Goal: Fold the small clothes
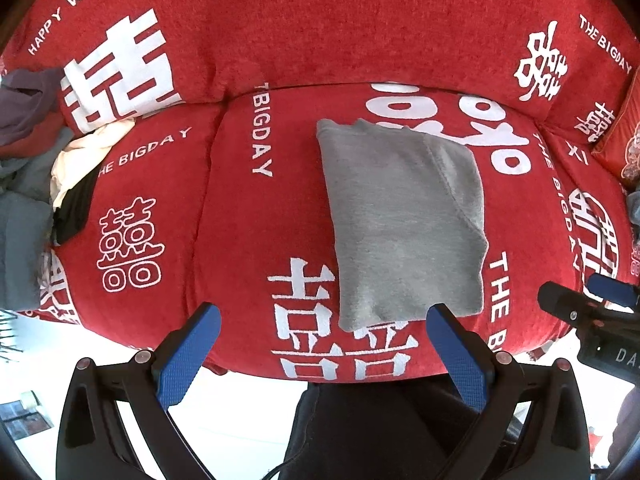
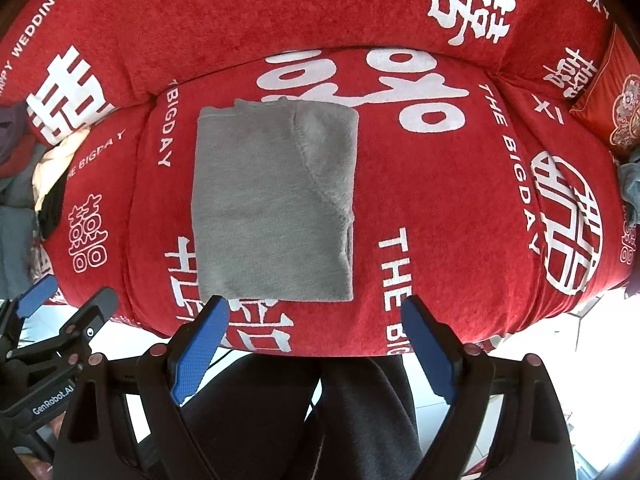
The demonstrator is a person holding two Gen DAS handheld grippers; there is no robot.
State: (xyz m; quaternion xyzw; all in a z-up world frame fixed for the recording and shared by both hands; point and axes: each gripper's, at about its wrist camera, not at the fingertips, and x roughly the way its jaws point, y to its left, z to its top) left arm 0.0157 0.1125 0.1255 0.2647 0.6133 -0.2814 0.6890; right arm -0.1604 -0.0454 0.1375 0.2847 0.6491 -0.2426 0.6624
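A grey garment (image 1: 404, 220) lies folded into a tall rectangle on the middle seat of a red sofa (image 1: 248, 216) printed with white characters. My left gripper (image 1: 324, 316) hangs open above the sofa's front edge, its blue pads (image 1: 188, 352) empty, the garment's near end just beyond its right finger. In the right wrist view the same grey garment (image 2: 272, 204) lies flat, and my right gripper (image 2: 316, 308) is open with nothing between its fingers, just short of the garment's near hem. Each gripper shows at the edge of the other's view.
A heap of loose clothes (image 1: 36, 160), purple, cream, black and grey-blue, lies on the left seat. A red embroidered cushion (image 2: 616, 100) and a grey cloth (image 2: 630, 188) sit at the right end. A person's dark trousers (image 2: 320, 412) are below the sofa's front edge.
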